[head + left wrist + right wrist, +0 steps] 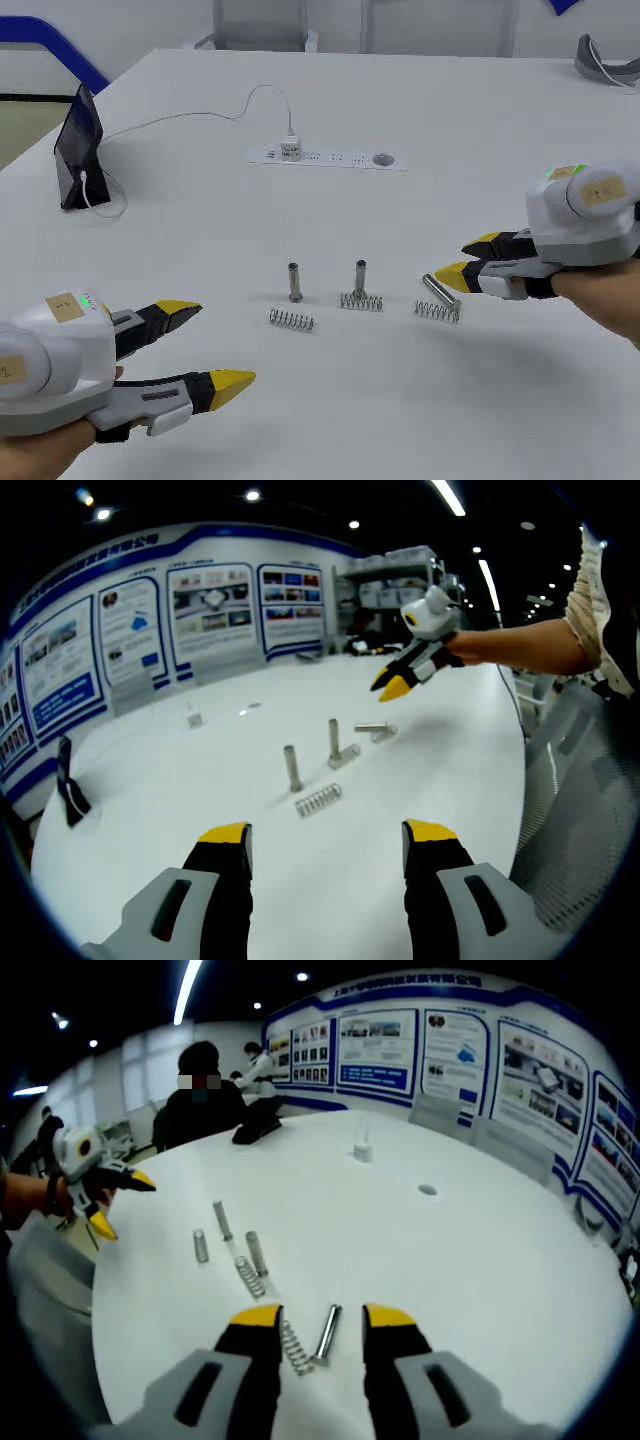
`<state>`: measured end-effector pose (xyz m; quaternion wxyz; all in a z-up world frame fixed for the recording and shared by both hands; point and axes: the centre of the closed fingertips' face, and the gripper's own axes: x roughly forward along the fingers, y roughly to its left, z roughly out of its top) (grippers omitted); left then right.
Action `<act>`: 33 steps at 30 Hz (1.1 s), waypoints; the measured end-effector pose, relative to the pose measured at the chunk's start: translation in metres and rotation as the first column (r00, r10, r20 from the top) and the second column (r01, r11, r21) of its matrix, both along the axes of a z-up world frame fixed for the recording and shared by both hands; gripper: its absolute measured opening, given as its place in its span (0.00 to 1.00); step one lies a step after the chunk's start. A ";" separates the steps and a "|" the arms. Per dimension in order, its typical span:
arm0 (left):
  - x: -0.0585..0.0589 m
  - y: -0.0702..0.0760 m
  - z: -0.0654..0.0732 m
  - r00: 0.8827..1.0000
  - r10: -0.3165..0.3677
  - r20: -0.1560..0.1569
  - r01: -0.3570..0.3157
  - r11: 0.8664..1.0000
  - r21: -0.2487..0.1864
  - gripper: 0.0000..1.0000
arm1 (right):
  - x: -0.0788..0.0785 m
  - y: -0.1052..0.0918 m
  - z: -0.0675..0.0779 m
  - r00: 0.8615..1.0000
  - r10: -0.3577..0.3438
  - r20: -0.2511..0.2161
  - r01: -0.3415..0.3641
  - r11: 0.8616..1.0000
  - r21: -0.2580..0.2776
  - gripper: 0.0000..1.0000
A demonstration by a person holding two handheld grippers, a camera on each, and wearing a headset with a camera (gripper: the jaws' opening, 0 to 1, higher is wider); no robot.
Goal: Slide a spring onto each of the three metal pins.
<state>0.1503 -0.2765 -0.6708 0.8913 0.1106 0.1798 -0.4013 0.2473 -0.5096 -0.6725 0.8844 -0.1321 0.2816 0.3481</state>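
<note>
Two metal pins stand upright mid-table, the left pin [294, 281] and the middle pin [360, 277]; the right pin [440, 290] lies on its side. The left spring [291, 319], middle spring [361, 301] and right spring [437, 311] each lie just near of a pin. The left gripper [205, 345] hovers near left, jaws apart and empty. The right gripper [465, 260] hovers just right of the fallen pin, jaws also apart.

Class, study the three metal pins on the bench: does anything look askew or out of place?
Yes: the right-hand pin lies on its side near the right tool, whereas the left pin and middle pin stand upright.
</note>
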 end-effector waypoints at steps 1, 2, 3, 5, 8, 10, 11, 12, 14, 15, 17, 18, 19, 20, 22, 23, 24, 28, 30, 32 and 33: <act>0.000 0.000 0.000 1.000 0.000 0.000 0.000 1.000 0.001 0.61 | 0.001 0.000 -0.001 1.000 -0.002 -0.004 0.002 1.000 -0.004 0.32; -0.001 0.000 0.000 1.000 0.001 -0.001 -0.001 1.000 0.001 0.61 | 0.002 0.000 -0.002 1.000 -0.005 -0.007 0.005 1.000 -0.006 0.32; -0.001 0.000 0.000 1.000 0.001 -0.001 -0.001 1.000 0.001 0.61 | 0.004 0.000 -0.004 1.000 -0.010 -0.013 0.010 1.000 -0.010 0.32; -0.001 0.000 0.000 1.000 0.001 -0.002 -0.001 1.000 0.001 0.61 | 0.005 0.000 -0.007 1.000 -0.017 -0.021 0.016 1.000 -0.016 0.30; -0.001 -0.002 0.000 1.000 -0.001 -0.003 0.001 1.000 0.001 0.61 | 0.007 -0.001 -0.013 0.999 -0.027 -0.043 0.026 0.999 -0.026 0.28; -0.002 -0.003 0.000 1.000 -0.002 -0.003 0.002 1.000 0.002 0.61 | 0.008 0.000 -0.016 0.998 -0.030 -0.050 0.028 0.999 -0.030 0.27; -0.002 -0.003 0.000 1.000 -0.003 -0.003 0.003 1.000 0.002 0.61 | 0.008 -0.001 -0.018 0.998 -0.033 -0.058 0.031 0.999 -0.034 0.27; -0.002 -0.004 0.000 1.000 -0.004 -0.002 0.004 1.000 0.003 0.61 | 0.009 -0.001 -0.019 0.997 -0.036 -0.063 0.034 0.999 -0.038 0.27; -0.003 -0.004 0.000 1.000 -0.003 -0.002 0.004 1.000 0.003 0.61 | 0.009 0.000 -0.021 0.997 -0.041 -0.071 0.038 0.998 -0.043 0.26; -0.003 -0.004 0.000 1.000 -0.003 -0.002 0.003 1.000 0.004 0.61 | 0.010 0.000 -0.022 0.996 -0.045 -0.075 0.042 0.998 -0.045 0.25; -0.003 -0.004 -0.001 1.000 -0.001 -0.004 0.001 1.000 0.005 0.61 | 0.012 0.000 -0.025 0.995 -0.055 -0.084 0.051 0.998 -0.048 0.24; -0.003 -0.004 -0.001 1.000 0.000 -0.004 0.000 1.000 0.005 0.61 | 0.013 0.001 -0.026 0.995 -0.056 -0.088 0.051 0.998 -0.048 0.24; -0.003 -0.004 -0.001 1.000 0.000 -0.005 0.000 1.000 0.005 0.61 | 0.013 0.001 -0.027 0.994 -0.057 -0.091 0.053 0.997 -0.049 0.23; -0.004 -0.004 -0.001 1.000 0.001 -0.004 0.000 1.000 0.004 0.61 | 0.014 0.002 -0.028 0.994 -0.059 -0.093 0.055 0.997 -0.051 0.23; -0.004 -0.004 -0.001 1.000 0.001 -0.004 -0.001 1.000 0.005 0.61 | 0.015 0.003 -0.032 0.993 -0.061 -0.100 0.055 0.997 -0.060 0.22; -0.004 -0.004 -0.001 1.000 0.002 -0.004 -0.002 1.000 0.006 0.61 | 0.015 0.004 -0.035 0.992 -0.062 -0.108 0.055 0.996 -0.065 0.22; -0.004 -0.004 -0.002 1.000 0.002 -0.005 -0.002 1.000 0.007 0.61 | 0.016 0.004 -0.037 0.991 -0.064 -0.114 0.057 0.996 -0.068 0.21; -0.004 -0.002 -0.003 1.000 0.008 -0.007 -0.008 1.000 0.008 0.60 | 0.018 0.004 -0.043 0.988 -0.082 -0.134 0.072 0.995 -0.076 0.19; -0.004 -0.001 -0.003 1.000 0.011 -0.007 -0.010 1.000 0.007 0.60 | 0.018 0.004 -0.044 0.987 -0.085 -0.140 0.075 0.994 -0.075 0.19; -0.005 -0.001 -0.003 1.000 0.012 -0.009 -0.012 1.000 0.006 0.60 | 0.018 0.006 -0.047 0.985 -0.087 -0.147 0.076 0.994 -0.076 0.18; -0.005 -0.001 -0.003 1.000 0.013 -0.009 -0.013 1.000 0.006 0.60 | 0.018 0.007 -0.048 0.984 -0.087 -0.153 0.076 0.994 -0.075 0.18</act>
